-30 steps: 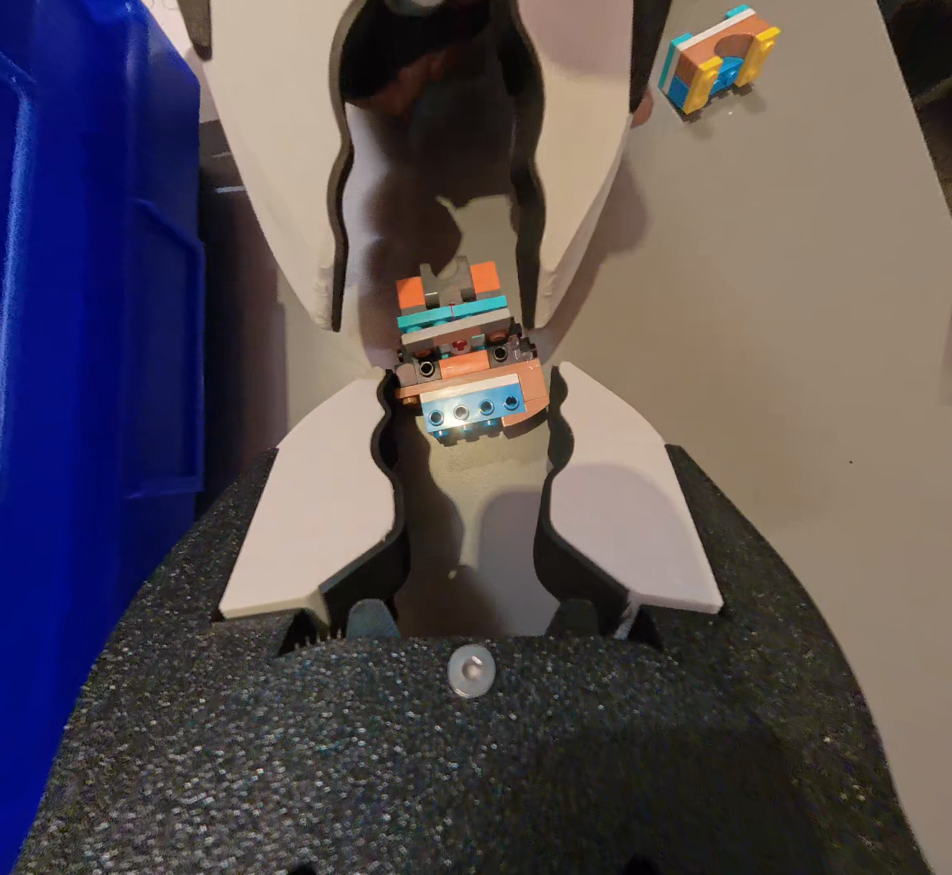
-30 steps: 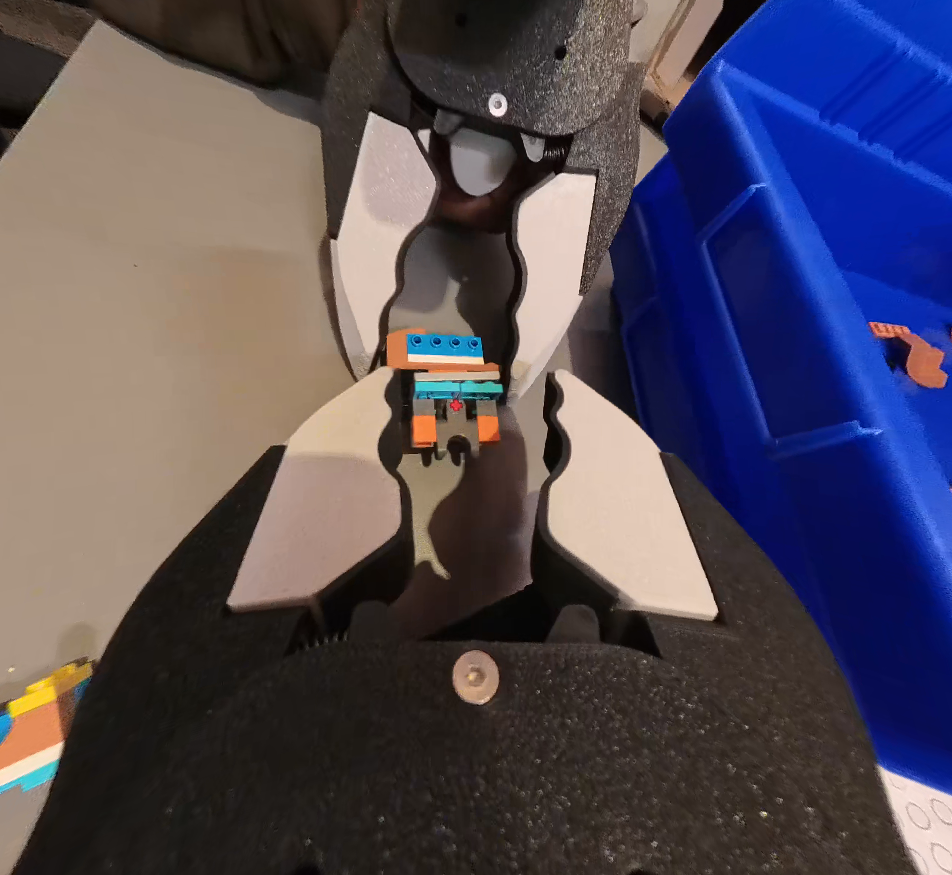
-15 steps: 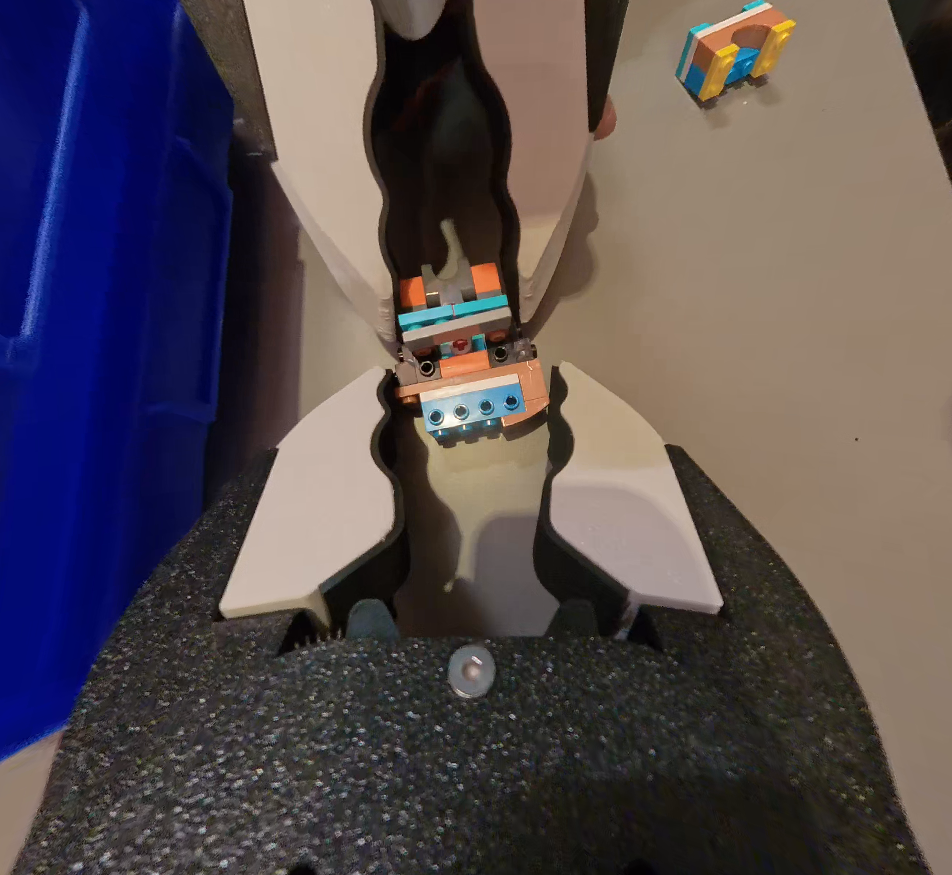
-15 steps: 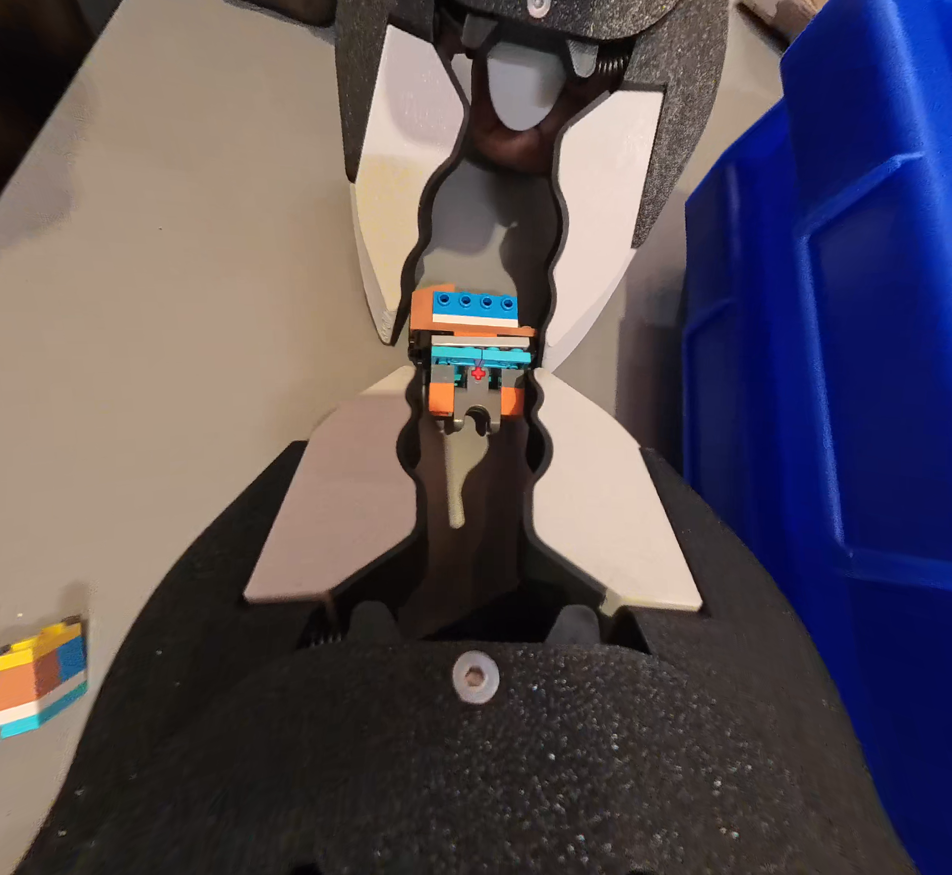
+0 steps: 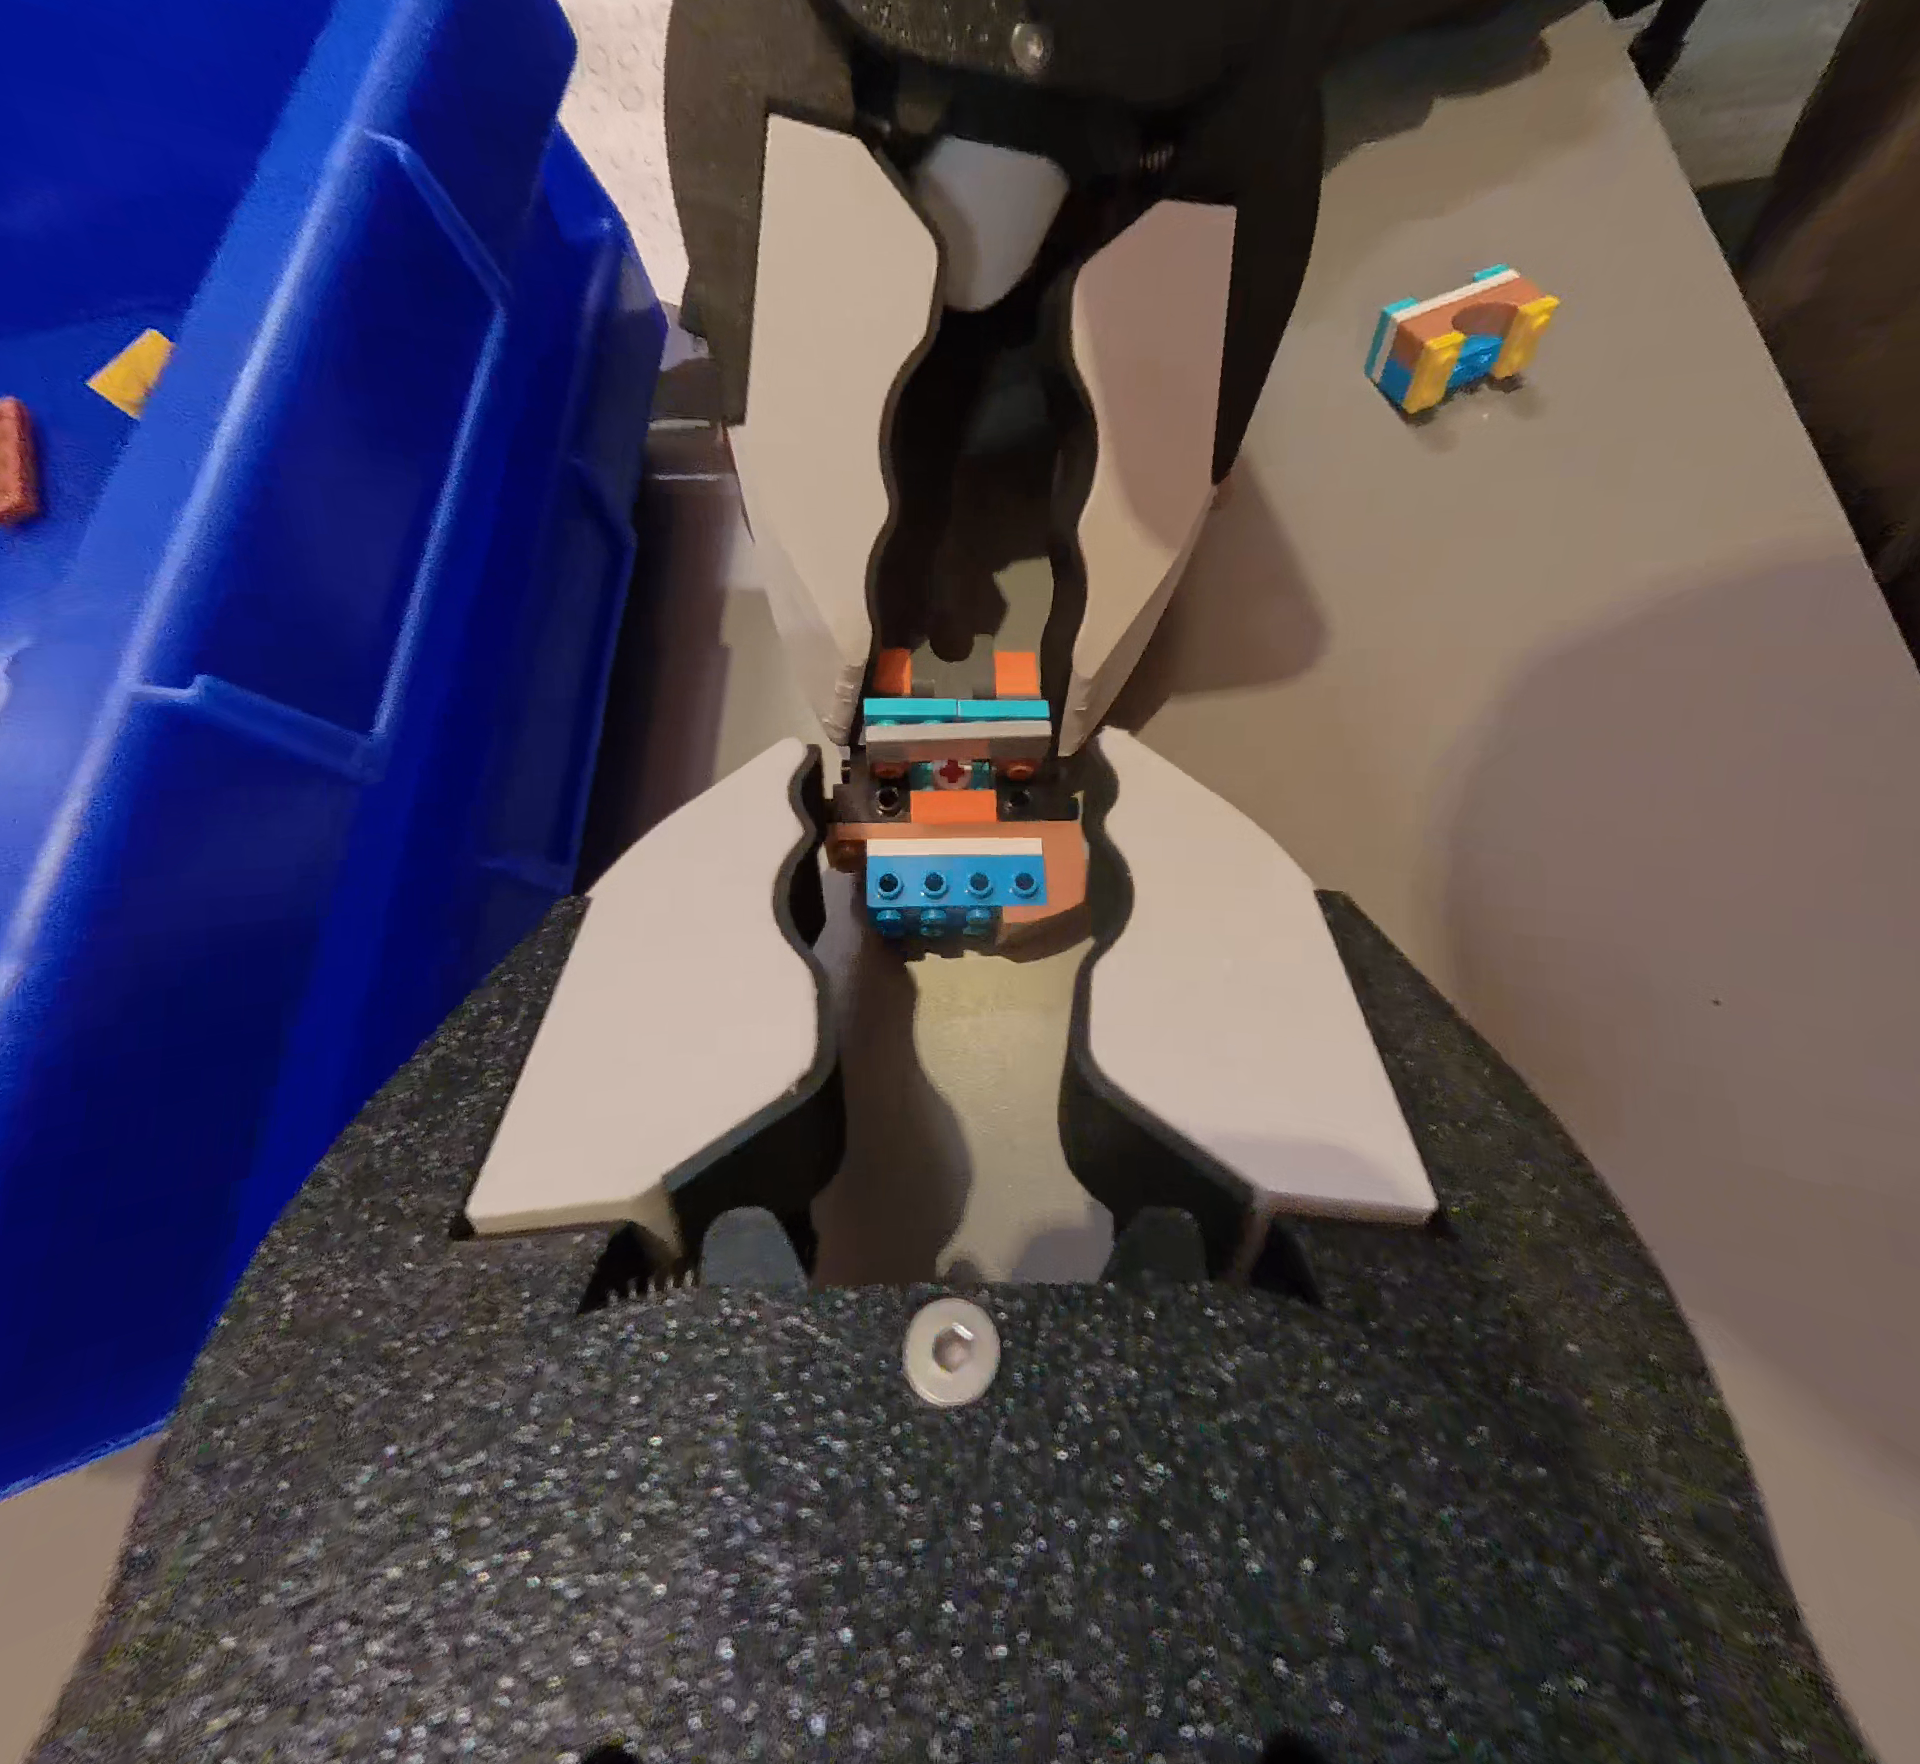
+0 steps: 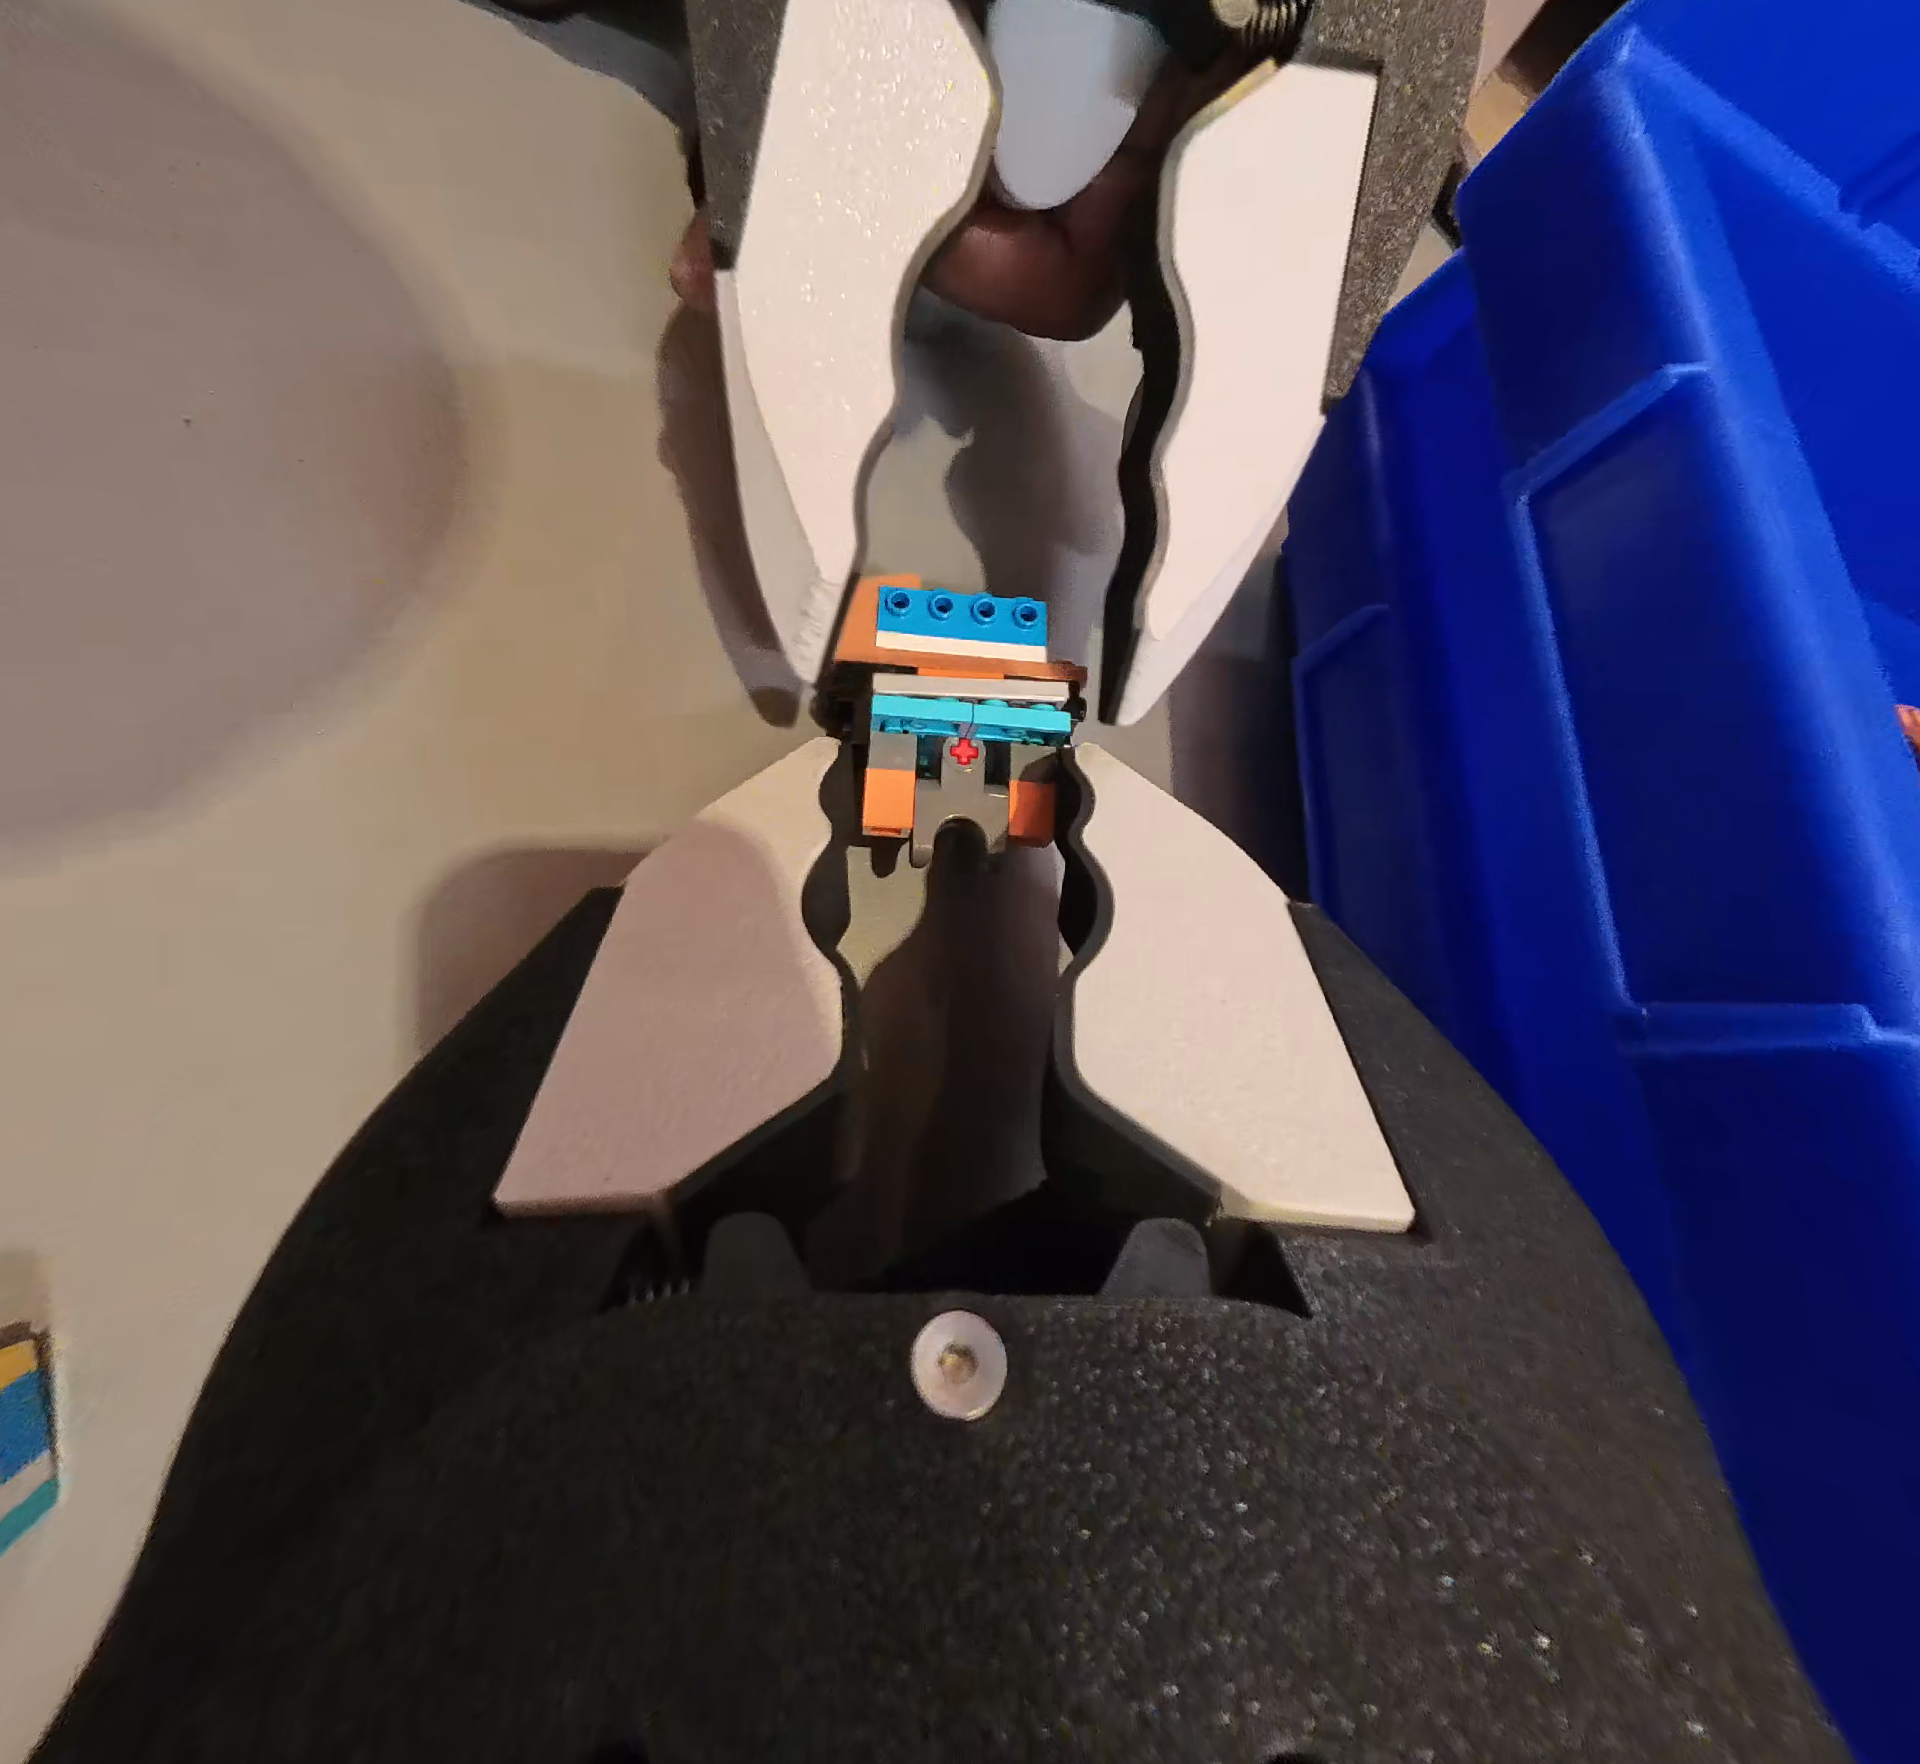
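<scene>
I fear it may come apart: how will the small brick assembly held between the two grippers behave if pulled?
The brick assembly looks stiff but layered from many small plates, so it would likely split at a seam instead of bending. The left gripper and right gripper clamp opposite ends, so the pull probably falls on the joints. It seems light; loose bits could drop onto the table.

No words, brand names or numbers can be read anywhere in either view. The only sign is a small red cross printed on a pale tile at the middle of the small brick model (image 6: 961, 722), between its teal plates and its orange bricks. The same red cross shows on the model in the left wrist view (image 5: 951, 810).
</scene>
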